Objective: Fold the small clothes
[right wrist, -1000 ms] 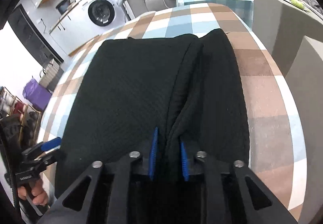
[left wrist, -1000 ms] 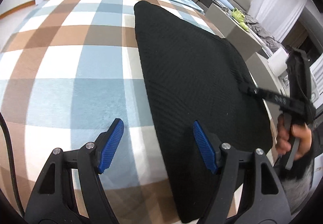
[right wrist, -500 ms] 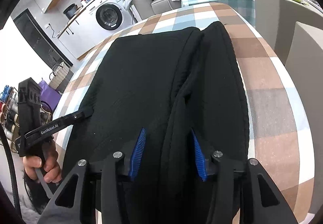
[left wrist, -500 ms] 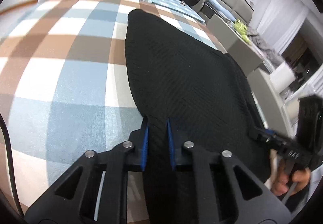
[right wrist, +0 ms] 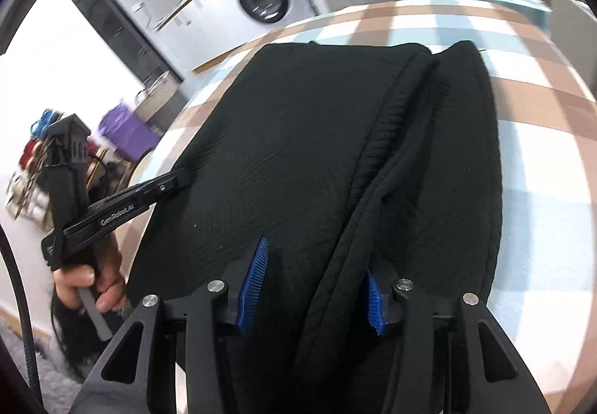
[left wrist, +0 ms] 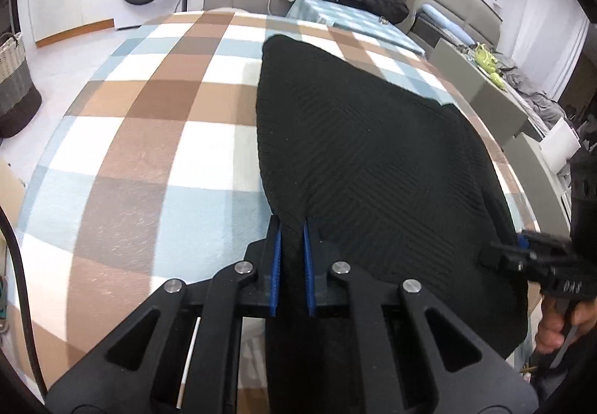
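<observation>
Left wrist view. Black knit garment (left wrist: pixel 373 168) lies flat on the checked tablecloth (left wrist: pixel 149 138), long axis running away from the camera toward the far table edge. Left gripper (left wrist: pixel 291 242) — blue pads drawn nearly together, pinching the garment's near left corner; its jaws have just been closing, cloth between them. Right gripper (left wrist: pixel 522 246) shows at the garment's near right edge, the person's hand (left wrist: pixel 559 324) on its handle; its jaws cannot be read from here.

Right wrist view. Same garment (right wrist: pixel 298 153), one side already folded over so that a ribbed edge forms a ridge running lengthwise. Right gripper (right wrist: pixel 317 283) — jaws about half open and lately opened wider, straddling the ridge at the near hem; pads appear not to press. Left gripper (right wrist: pixel 179 179) nips the left edge.

Judgement: both grippers sit at the near hem, so the next fold probably carries it away along the long axis; the left already has its hold.
</observation>
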Motion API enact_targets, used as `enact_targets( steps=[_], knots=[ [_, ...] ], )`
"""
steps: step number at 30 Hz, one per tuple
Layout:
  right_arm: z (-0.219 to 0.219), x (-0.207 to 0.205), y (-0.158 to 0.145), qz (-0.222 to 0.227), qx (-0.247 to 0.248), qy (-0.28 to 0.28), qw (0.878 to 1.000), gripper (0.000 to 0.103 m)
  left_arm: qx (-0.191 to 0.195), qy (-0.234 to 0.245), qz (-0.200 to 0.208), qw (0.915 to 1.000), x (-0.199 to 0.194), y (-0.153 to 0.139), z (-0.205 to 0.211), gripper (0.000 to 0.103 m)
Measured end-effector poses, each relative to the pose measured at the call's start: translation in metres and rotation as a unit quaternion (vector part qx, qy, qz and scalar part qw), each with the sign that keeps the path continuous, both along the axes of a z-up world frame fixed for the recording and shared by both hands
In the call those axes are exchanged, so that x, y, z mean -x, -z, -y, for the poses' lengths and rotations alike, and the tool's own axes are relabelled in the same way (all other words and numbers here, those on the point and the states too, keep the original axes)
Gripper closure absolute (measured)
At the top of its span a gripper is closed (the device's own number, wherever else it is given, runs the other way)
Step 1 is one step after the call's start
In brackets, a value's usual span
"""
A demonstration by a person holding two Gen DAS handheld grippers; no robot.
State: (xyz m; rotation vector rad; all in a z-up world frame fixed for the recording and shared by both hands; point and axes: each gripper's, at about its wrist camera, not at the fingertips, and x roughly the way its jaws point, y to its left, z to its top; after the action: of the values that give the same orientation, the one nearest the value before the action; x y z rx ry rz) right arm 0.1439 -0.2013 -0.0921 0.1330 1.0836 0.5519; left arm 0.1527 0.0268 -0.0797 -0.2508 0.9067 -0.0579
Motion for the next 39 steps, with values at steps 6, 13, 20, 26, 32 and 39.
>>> enact_targets(
  steps=[6,13,20,26,32,39],
  knots=[
    [0.012,-0.048,0.003,-0.024,-0.034,0.046,0.998,0.056,-0.012,-0.012,-0.005,0.9999,0.007,-0.006,-0.01,0.063],
    [0.008,-0.079,-0.003,0.0,-0.001,0.08,0.997,0.093,0.003,-0.02,0.021,0.9996,0.019,-0.02,-0.013,0.055],
    [0.012,-0.053,-0.053,0.074,0.049,0.075,0.993,0.094,0.002,-0.009,0.028,0.9996,0.022,-0.027,-0.004,0.054],
    [0.035,-0.071,-0.014,0.008,0.04,0.108,0.993,0.089,-0.003,0.0,0.009,1.0,0.023,-0.017,0.006,0.054],
    [0.044,-0.07,-0.004,0.0,-0.013,0.111,0.994,0.084,0.003,0.012,0.003,0.9999,0.023,-0.013,0.013,0.054],
    [0.028,-0.056,-0.069,0.085,-0.035,0.066,0.994,0.094,0.005,0.022,0.019,0.9996,0.027,-0.026,0.017,0.054]
  ],
)
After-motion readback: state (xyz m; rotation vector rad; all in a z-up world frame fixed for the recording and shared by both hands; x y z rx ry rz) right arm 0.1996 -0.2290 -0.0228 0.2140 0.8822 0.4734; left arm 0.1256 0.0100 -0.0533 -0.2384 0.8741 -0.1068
